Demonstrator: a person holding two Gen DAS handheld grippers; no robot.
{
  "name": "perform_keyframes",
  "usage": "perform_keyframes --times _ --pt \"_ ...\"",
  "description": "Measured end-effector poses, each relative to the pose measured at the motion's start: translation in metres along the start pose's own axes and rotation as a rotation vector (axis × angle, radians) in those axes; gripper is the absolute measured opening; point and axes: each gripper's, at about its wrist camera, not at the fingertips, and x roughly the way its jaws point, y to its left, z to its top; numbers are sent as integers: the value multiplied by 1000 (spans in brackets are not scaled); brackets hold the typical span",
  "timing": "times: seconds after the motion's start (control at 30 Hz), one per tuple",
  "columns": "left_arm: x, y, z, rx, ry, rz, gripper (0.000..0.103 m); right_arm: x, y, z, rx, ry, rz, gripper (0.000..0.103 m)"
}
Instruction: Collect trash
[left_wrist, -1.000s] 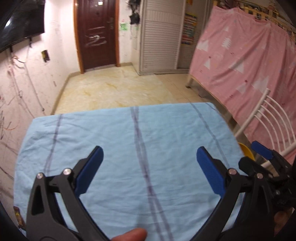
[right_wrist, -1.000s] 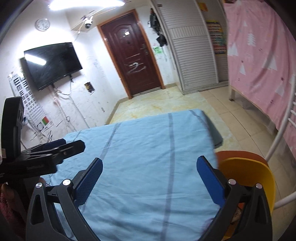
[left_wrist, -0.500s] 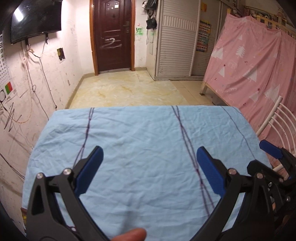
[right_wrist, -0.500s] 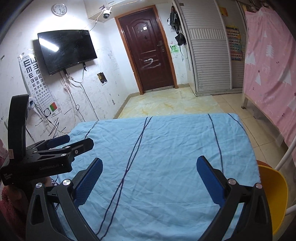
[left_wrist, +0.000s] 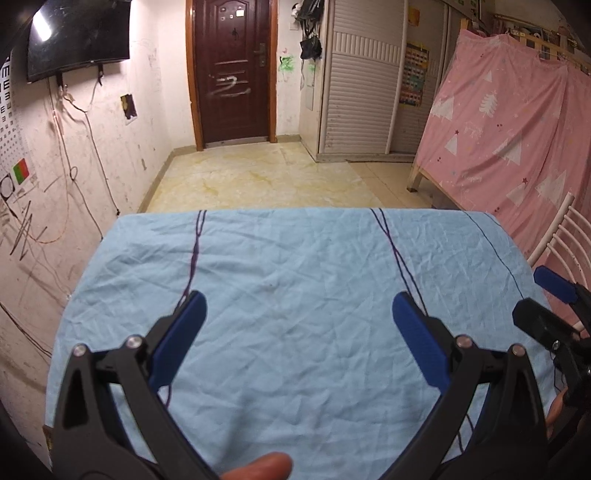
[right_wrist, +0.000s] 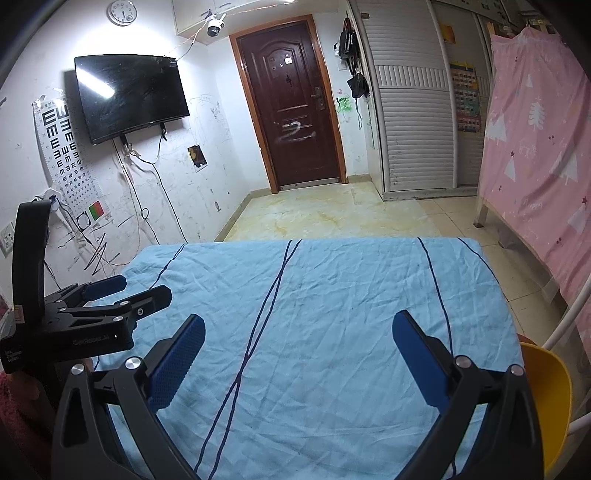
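No trash shows in either view. A table under a wrinkled light-blue cloth (left_wrist: 295, 266) with dark stripes fills the lower half of both views, and the cloth (right_wrist: 332, 295) is bare. My left gripper (left_wrist: 298, 306) hovers over the near part of the table, open, with nothing between its blue pads. It also appears at the left edge of the right wrist view, the left gripper (right_wrist: 142, 288) open there too. My right gripper (right_wrist: 298, 325) is open and empty above the near right part. The right gripper (left_wrist: 530, 291) also shows at the right edge of the left wrist view.
A yellow chair (right_wrist: 546, 391) with a white metal frame (left_wrist: 561, 229) stands at the table's right side. Behind it hangs a pink curtain (left_wrist: 517, 129). A scribbled wall (left_wrist: 55, 206) runs close along the left. Tiled floor (left_wrist: 266, 177) leads to a dark door (right_wrist: 295, 103).
Both views have swung and levelled, so they now face the door squarely with the table centred. The yellow chair has slid to the right edge. Both grippers stayed open.
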Motion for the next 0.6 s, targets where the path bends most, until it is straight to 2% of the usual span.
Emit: perform_keyframes --times 0.3,0.6 --pt "9 -2 -3 18 8 16 97 0 6 -5 -41 -37 -34 94" --pt "12 -10 -8 53 3 43 97 -4 1 -4 -16 -56 -21 94"
